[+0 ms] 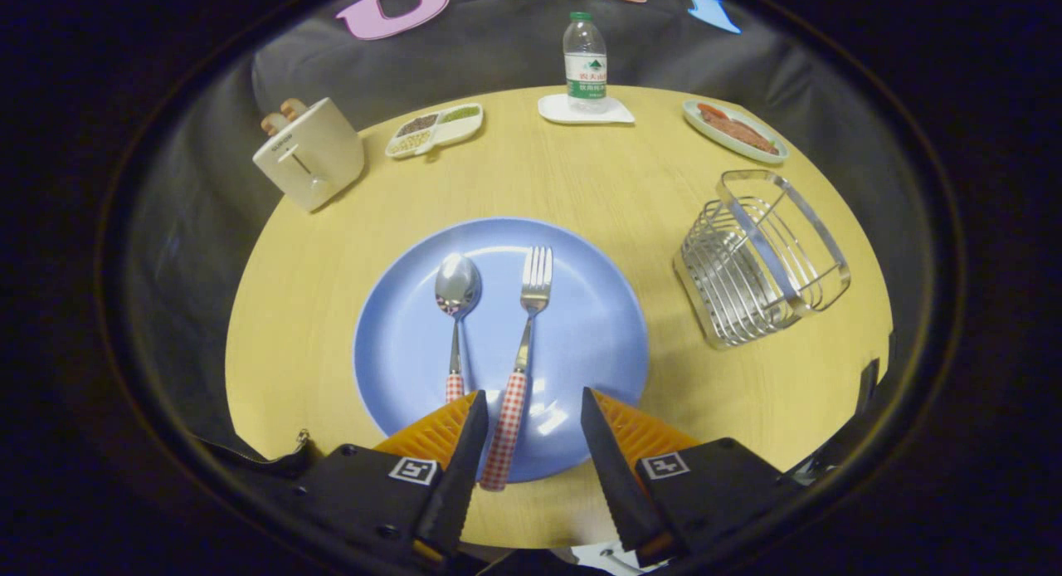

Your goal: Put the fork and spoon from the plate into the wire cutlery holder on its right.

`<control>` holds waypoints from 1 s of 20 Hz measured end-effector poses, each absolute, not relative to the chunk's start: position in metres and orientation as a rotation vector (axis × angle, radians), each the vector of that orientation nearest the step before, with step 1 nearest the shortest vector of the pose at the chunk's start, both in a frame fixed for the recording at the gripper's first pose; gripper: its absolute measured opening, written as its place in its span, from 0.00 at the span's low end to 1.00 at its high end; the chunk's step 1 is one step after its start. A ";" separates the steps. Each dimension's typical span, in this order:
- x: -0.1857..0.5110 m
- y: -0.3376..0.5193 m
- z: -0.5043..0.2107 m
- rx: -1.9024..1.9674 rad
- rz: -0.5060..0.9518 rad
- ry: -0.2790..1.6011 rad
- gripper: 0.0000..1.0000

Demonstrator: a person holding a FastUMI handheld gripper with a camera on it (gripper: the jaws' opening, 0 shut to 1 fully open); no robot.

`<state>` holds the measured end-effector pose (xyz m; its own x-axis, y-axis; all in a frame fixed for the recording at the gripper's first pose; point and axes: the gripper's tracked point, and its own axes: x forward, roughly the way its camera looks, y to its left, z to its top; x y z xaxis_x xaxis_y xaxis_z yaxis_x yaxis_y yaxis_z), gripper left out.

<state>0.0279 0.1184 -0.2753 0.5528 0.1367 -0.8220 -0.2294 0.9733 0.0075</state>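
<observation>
A blue plate (581, 344) lies on the round wooden table just ahead of my fingers. On it rest a spoon (456, 298) and, to its right, a fork (523, 344), both with red-and-white checked handles pointing toward me. My gripper (531, 410) is open above the plate's near edge. The fork's handle end lies between the fingers, close to the left one, and nothing is pressed. The spoon's handle end is partly hidden behind the left finger. The wire cutlery holder (759, 261) stands to the right of the plate, beyond the right finger.
A cream toaster (309, 154) stands at the far left. Behind the plate are a divided dish of grains (433, 129), a water bottle (585, 61) on a white coaster, and a plate of food (734, 130) at the far right. Table edge curves close to the holder.
</observation>
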 end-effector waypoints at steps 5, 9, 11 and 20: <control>0.024 0.123 -0.288 -0.078 0.175 0.969 0.46; 0.023 0.118 -0.288 -0.038 0.127 0.978 0.23; 0.023 0.116 -0.289 -0.059 0.124 0.969 0.16; 0.020 0.119 -0.241 -0.075 0.213 0.923 0.12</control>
<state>0.0201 0.1192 -0.2406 0.5839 0.1500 -0.7979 -0.2144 0.9764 0.0267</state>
